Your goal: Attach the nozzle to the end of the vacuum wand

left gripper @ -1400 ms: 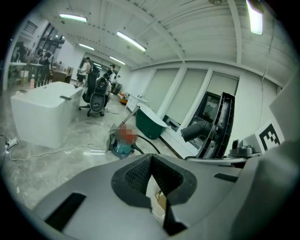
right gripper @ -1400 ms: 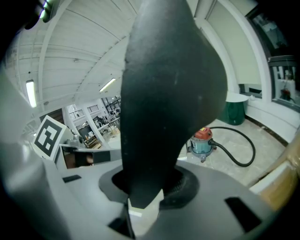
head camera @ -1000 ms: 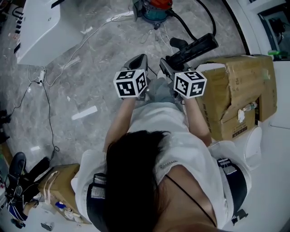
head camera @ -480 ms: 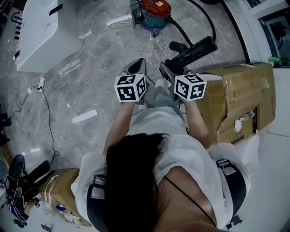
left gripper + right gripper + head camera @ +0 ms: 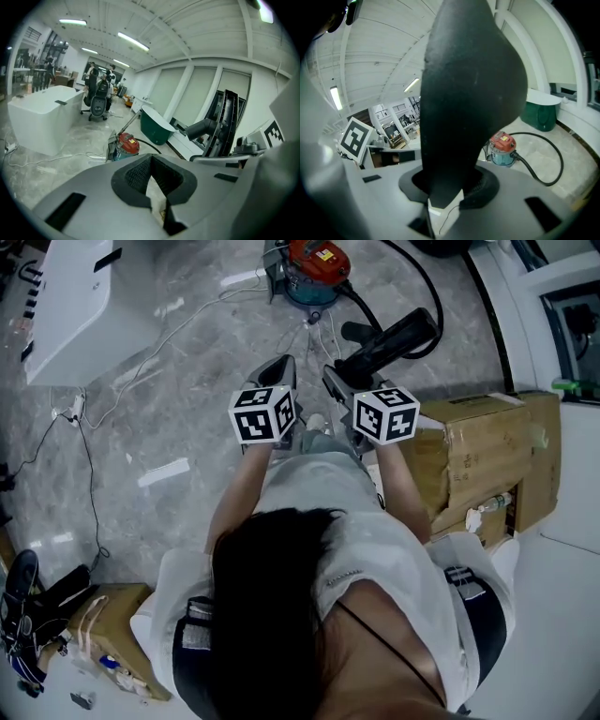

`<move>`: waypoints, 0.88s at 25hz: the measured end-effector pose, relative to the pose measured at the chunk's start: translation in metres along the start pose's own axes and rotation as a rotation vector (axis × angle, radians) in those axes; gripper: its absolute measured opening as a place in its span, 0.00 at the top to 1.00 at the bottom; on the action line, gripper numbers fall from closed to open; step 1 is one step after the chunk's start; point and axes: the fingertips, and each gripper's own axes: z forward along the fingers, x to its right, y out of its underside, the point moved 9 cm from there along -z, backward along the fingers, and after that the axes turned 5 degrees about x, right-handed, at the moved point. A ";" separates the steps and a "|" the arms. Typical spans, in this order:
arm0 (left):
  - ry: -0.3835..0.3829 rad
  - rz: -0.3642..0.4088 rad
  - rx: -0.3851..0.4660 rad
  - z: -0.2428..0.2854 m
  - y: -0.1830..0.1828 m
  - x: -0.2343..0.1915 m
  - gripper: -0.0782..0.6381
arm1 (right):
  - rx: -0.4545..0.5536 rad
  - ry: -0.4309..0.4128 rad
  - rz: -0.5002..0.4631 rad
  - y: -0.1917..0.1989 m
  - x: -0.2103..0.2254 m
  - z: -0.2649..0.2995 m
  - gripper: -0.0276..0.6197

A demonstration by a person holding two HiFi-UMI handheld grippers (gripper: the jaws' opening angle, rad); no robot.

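Nozzle (image 5: 394, 338) clamped in right gripper (image 5: 445, 187) fingers; left gripper (image 5: 154, 185) fingers closed, empty; vacuum (image 5: 317, 259) label seemingly yellow, unreadable.

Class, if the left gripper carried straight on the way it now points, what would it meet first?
Probably the red vacuum cleaner, or the floor just before it; depth is unclear.

Left hand-held gripper (image 5: 281, 371) and right hand-held gripper (image 5: 339, 381) side by side over the marble floor (image 5: 187, 409), right one clamped on the black nozzle (image 5: 394, 338). Red vacuum canister (image 5: 317, 261) just beyond, cardboard box (image 5: 483, 451) at right.
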 end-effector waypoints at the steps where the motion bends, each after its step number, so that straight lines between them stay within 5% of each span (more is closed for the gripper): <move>1: -0.003 0.005 0.002 0.007 -0.002 0.003 0.89 | -0.001 -0.004 0.004 -0.004 0.008 0.001 0.78; 22: -0.080 -0.014 0.027 0.068 -0.012 0.028 0.89 | -0.013 -0.061 0.003 -0.029 0.084 0.002 0.78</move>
